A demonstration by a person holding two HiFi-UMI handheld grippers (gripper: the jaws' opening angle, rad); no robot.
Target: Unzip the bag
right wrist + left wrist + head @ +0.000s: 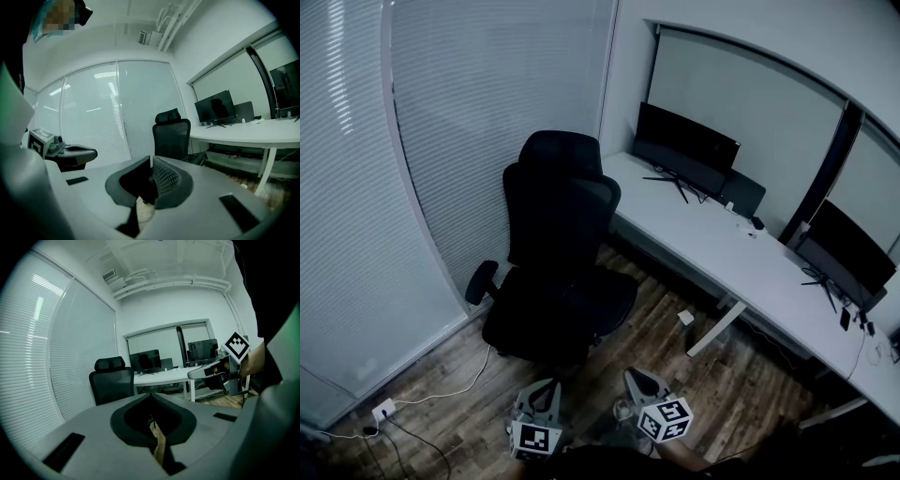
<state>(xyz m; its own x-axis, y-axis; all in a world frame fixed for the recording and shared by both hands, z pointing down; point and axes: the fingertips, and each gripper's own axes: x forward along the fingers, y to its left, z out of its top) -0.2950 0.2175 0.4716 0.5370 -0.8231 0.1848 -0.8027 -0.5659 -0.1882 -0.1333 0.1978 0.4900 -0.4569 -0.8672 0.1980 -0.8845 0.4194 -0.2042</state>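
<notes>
Left hand-held gripper (151, 399), jaws together on nothing, right hand-held gripper (151, 164) just beside it, jaws closed and empty, both pointing toward a black office chair (558, 253) ahead, white surface (712, 246) with monitors (686, 145) ahead to their right, bag not to be made out in any view.

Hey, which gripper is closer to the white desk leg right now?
Right. The right gripper sits below and left of the white desk leg in the head view; the left gripper is farther left, in front of the office chair.
</notes>
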